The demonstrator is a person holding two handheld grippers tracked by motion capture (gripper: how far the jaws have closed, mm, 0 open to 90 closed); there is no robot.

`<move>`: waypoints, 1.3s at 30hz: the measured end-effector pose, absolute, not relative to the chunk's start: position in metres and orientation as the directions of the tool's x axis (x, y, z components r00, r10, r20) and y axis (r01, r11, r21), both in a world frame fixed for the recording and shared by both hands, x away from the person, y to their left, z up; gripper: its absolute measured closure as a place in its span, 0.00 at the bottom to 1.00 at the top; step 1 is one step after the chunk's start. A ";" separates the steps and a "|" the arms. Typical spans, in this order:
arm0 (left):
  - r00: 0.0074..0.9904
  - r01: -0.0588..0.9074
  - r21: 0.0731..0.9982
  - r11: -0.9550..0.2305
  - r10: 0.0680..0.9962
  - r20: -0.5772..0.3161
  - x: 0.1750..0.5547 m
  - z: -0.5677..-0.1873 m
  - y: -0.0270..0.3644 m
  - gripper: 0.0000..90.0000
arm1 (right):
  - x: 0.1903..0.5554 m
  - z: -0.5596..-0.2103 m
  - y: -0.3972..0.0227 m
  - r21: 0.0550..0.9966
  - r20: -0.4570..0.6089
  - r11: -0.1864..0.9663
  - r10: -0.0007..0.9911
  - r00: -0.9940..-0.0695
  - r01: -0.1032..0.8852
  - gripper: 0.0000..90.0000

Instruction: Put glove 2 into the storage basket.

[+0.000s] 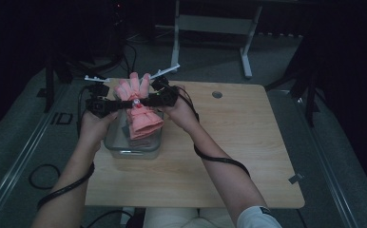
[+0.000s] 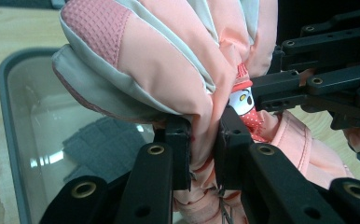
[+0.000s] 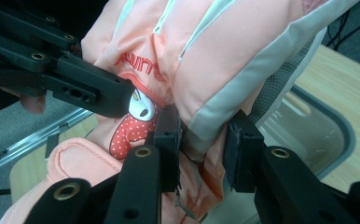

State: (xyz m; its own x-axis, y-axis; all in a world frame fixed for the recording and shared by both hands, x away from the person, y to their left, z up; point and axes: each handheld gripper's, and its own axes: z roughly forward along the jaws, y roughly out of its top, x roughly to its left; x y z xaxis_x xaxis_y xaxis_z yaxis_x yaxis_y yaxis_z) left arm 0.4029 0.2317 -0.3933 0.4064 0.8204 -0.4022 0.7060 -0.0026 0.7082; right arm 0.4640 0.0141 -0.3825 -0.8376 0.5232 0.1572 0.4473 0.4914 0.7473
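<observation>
A peach-pink padded glove with grey trim hangs over a clear container, fingers up and cuff down. From the left, my left gripper is shut on the glove's narrow wrist section. In the left gripper view, the left gripper pinches the fabric of the glove tightly. From the right, my right gripper is shut on the same glove. In the right gripper view, the right gripper clamps the grey-trimmed edge of the glove. A small cartoon patch sits between the two grips.
The container is grey-rimmed with see-through walls and stands at the left part of the wooden table. The table has a round cable hole at the back. Cables trail from both grippers along the person's forearms.
</observation>
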 end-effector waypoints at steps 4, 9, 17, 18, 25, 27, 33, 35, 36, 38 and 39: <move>0.382 0.730 0.683 0.012 0.822 -0.423 0.411 -0.411 0.235 0.86 | 0.470 -0.398 0.022 0.723 0.157 0.510 0.535 -0.830 0.466 0.77; 0.358 0.757 0.653 0.016 0.826 -0.435 0.418 -0.432 0.236 0.86 | 0.478 -0.419 0.028 0.689 0.167 0.528 0.551 -0.818 0.497 0.77; 0.312 0.816 0.578 0.010 0.834 -0.455 0.426 -0.464 0.236 0.86 | 0.485 -0.455 0.032 0.637 0.218 0.538 0.561 -0.799 0.552 0.77; 0.305 0.820 0.572 0.015 0.835 -0.458 0.427 -0.467 0.236 0.86 | 0.486 -0.460 0.033 0.627 0.223 0.542 0.563 -0.796 0.559 0.77; 0.262 0.844 0.535 0.030 0.848 -0.461 0.436 -0.481 0.238 0.85 | 0.493 -0.476 0.036 0.605 0.250 0.536 0.574 -0.780 0.589 0.77; 0.252 0.851 0.525 0.028 0.855 -0.454 0.438 -0.483 0.238 0.84 | 0.497 -0.480 0.037 0.601 0.260 0.532 0.576 -0.775 0.597 0.76; 0.222 0.870 0.492 0.033 0.865 -0.449 0.444 -0.487 0.239 0.78 | 0.501 -0.483 0.041 0.584 0.251 0.540 0.590 -0.767 0.606 0.72; 0.216 0.872 0.489 0.030 0.872 -0.440 0.445 -0.488 0.240 0.74 | 0.503 -0.483 0.043 0.575 0.246 0.544 0.598 -0.763 0.612 0.69; 0.213 0.871 0.490 0.025 0.881 -0.424 0.445 -0.488 0.239 0.71 | 0.503 -0.483 0.044 0.573 0.238 0.548 0.601 -0.763 0.610 0.68; 0.213 0.866 0.500 0.011 0.897 -0.388 0.445 -0.488 0.237 0.66 | 0.504 -0.483 0.046 0.568 0.230 0.555 0.602 -0.765 0.608 0.66; 0.211 0.863 0.505 0.010 0.901 -0.378 0.445 -0.487 0.237 0.64 | 0.505 -0.483 0.046 0.568 0.230 0.552 0.606 -0.761 0.611 0.65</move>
State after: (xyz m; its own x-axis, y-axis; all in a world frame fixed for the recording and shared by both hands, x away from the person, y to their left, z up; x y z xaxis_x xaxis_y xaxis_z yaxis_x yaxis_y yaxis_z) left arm 0.4450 0.2372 -0.4871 0.2111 0.9014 -0.3781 0.8628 0.0099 0.5054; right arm 0.5054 0.0461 -0.4829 -0.7614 0.6060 0.2303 0.6109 0.5518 0.5678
